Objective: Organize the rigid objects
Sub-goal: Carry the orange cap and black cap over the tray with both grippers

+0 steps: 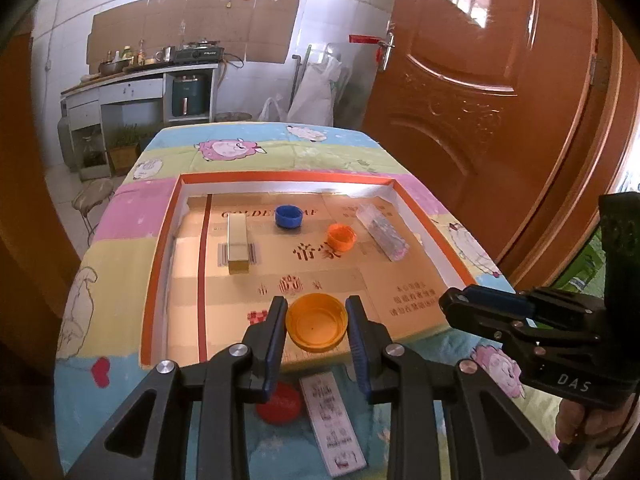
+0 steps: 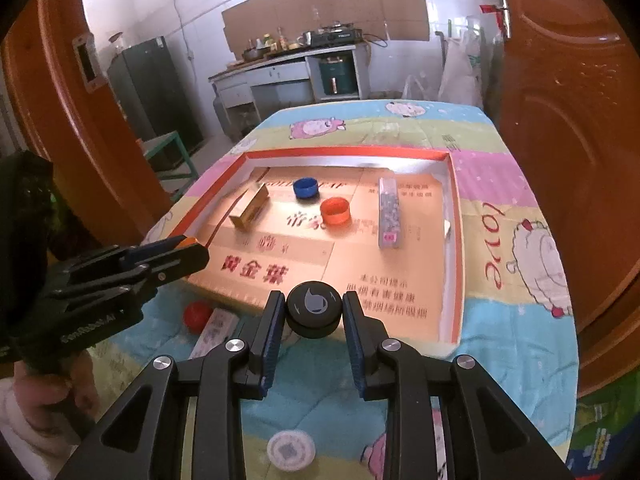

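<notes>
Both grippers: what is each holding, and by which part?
The left gripper clamps a yellow-orange cap across its rim; the right gripper clamps a black round lid by its sides.

The left gripper (image 1: 316, 322) points forward and downward, its jaws clamped on either side of a yellow-orange round plastic cap (image 1: 317, 322). The right gripper (image 2: 313, 314) takes the same downward slant just beside it, jaws pressed against a black round cap with a grey droplet mark (image 2: 313, 314). A hand (image 2: 44, 400) wraps each gripper's handle at the frame edge.
</notes>
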Demonstrator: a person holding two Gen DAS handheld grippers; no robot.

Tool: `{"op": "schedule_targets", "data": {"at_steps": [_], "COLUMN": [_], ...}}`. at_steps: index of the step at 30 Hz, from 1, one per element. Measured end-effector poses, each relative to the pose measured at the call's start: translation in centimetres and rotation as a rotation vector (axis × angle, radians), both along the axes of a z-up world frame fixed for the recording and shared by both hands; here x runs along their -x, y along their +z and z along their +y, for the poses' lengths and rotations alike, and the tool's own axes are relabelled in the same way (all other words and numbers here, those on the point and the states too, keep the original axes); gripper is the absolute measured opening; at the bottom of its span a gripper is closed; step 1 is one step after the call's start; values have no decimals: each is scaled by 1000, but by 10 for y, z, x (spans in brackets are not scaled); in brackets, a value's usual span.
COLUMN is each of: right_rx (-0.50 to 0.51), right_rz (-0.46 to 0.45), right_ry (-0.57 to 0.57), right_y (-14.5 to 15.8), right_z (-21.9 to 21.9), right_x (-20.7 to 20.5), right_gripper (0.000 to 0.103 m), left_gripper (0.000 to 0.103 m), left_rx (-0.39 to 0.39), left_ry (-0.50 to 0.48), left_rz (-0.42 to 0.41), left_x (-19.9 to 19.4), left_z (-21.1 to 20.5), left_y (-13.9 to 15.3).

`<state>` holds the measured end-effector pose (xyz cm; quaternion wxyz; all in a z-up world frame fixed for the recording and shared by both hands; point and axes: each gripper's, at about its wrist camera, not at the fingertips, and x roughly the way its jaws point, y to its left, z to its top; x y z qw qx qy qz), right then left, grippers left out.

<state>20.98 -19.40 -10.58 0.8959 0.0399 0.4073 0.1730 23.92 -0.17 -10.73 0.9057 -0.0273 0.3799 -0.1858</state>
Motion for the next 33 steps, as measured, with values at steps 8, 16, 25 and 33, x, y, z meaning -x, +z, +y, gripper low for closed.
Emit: {"op": "schedule_targets", "data": {"at_steps": [8, 16, 25, 33], "right_rx": [-28, -41, -44, -9], "right_rz": [3, 12, 24, 39], "right_ry": [14, 27, 42, 59], "right_y": [-6, -14, -24, -34], "right_z": [1, 3, 4, 8], "right_x": [-28, -56, -74, -84], "right_gripper": [30, 30, 30, 30], "left_gripper": [30, 30, 30, 30], "left_rx": [-22, -20, -39, -77], "left_ry": [-1, -8, 3, 1], "left_rz": [11, 13, 41, 65], "left_x": [-28, -53, -79, -94], "left_z": [-6, -13, -19, -28], "left_y": [-5, -7, -13, -23]}}
